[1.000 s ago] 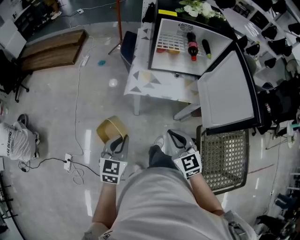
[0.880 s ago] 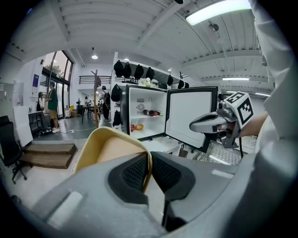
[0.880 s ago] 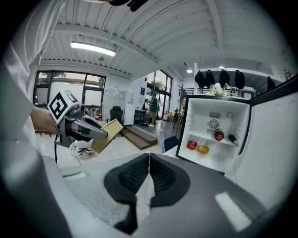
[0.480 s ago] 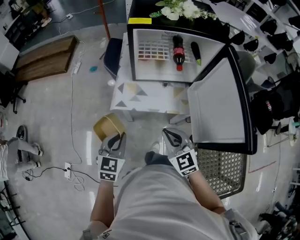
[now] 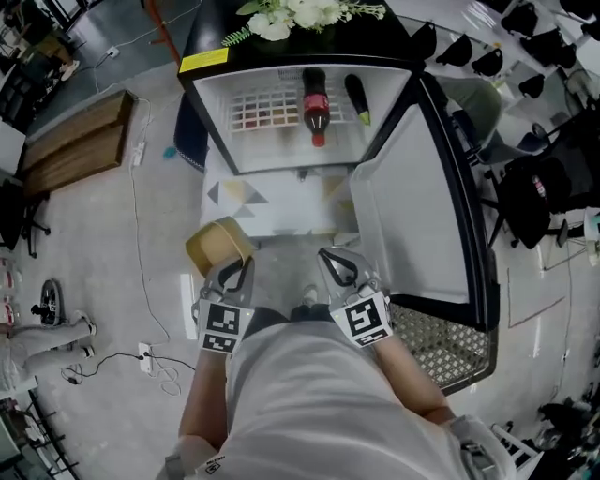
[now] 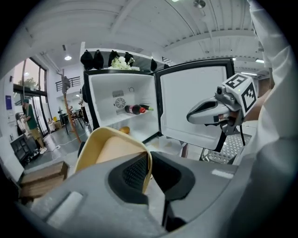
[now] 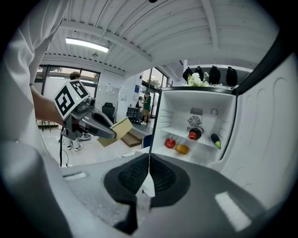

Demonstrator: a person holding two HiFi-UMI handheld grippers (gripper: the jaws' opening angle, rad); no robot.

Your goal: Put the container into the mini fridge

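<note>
My left gripper (image 5: 238, 272) is shut on the rim of a tan, open container (image 5: 216, 247); the container's wall (image 6: 116, 148) sits pinched between the pads. The mini fridge (image 5: 309, 112) stands ahead with its door (image 5: 412, 216) swung open to the right. Inside lie a cola bottle (image 5: 314, 105) and a dark green vegetable (image 5: 356, 98); a red and an orange fruit (image 7: 181, 148) rest on the shelf. My right gripper (image 5: 336, 270) is shut and holds nothing, level with the left one, below the fridge opening.
A low table with a triangle-patterned cloth (image 5: 272, 202) stands under the fridge. A metal mesh basket (image 5: 441, 337) sits at the right by the door. Flowers (image 5: 300, 11) top the fridge. A wooden pallet (image 5: 75, 141) and floor cables (image 5: 141, 356) lie left.
The fridge and table have drawn closer and now sit more centred in the head view. Both grippers stay shut, the container still in the left one.
</note>
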